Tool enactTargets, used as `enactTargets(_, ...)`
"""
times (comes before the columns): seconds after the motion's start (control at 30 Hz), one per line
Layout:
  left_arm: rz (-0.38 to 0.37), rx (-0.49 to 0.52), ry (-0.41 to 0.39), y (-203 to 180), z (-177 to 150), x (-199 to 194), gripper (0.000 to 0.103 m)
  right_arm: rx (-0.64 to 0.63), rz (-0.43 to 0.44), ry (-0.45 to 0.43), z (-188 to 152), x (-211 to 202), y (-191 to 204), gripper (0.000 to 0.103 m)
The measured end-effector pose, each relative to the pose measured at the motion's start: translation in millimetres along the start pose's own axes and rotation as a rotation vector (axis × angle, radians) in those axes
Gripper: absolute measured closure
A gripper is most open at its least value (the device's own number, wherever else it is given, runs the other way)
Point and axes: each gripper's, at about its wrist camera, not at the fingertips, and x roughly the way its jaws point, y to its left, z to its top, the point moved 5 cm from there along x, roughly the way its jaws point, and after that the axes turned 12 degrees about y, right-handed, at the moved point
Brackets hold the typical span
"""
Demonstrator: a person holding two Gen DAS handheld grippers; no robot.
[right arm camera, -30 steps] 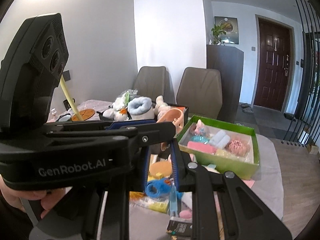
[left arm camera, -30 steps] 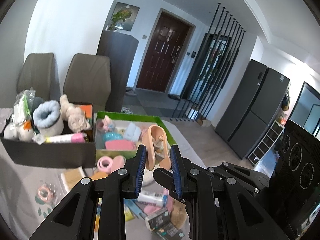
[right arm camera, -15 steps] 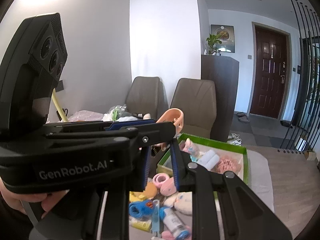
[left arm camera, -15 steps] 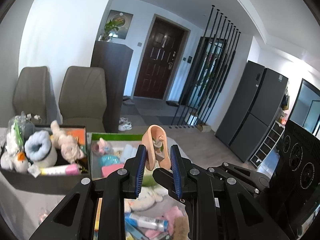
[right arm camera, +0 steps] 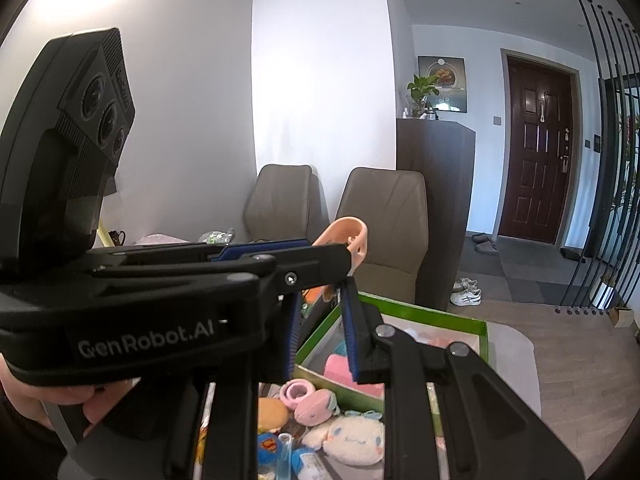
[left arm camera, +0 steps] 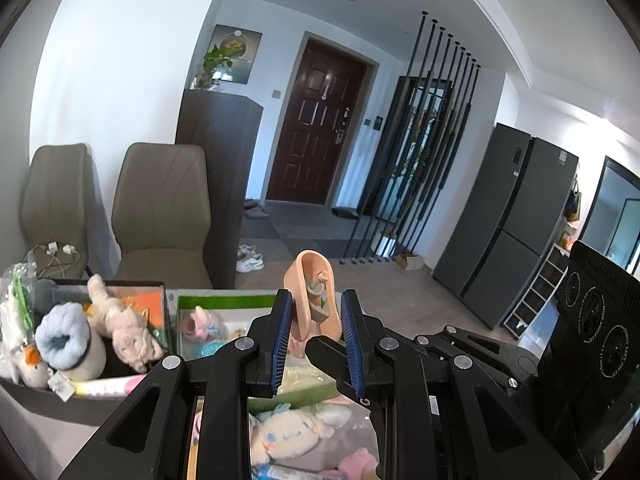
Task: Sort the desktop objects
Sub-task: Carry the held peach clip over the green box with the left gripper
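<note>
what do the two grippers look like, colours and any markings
Both are matte black plastic. The left gripper has angular linkage arms with silver pivot screws, and its fingers carry ribbed blue pads. The right gripper has the same blue pads. In the right view the left unit's side reads GenRobot.AI in white, and its camera block has three round lenses. A bare hand grips it.

1. The left gripper (left arm camera: pixel 314 330), clamped on a peach plastic shoe-shaped toy (left arm camera: pixel 311 296), crosses directly in front of the right gripper (right arm camera: pixel 320 312).
2. Green-walled cardboard box (left arm camera: pixel 224 302): partly filled.
3. Black storage box (left arm camera: pixel 60 402): plush-crowded.
4. Table in front: white plush toy (right arm camera: pixel 352 436).
</note>
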Motion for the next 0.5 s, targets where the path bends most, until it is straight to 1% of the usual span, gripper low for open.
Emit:
enactTargets(0.17,-0.003,0.006,-0.002,3.3,10.7,12.9,0.078,0.007,0.0,-0.006,2.9,6.1,-8.6,0.083)
enactTargets(0.5,-0.025,0.005,0.005,19.9,35.0,45.7,0.078,0.025,-0.006,-0.008,16.2,32.7,-35.6,0.083)
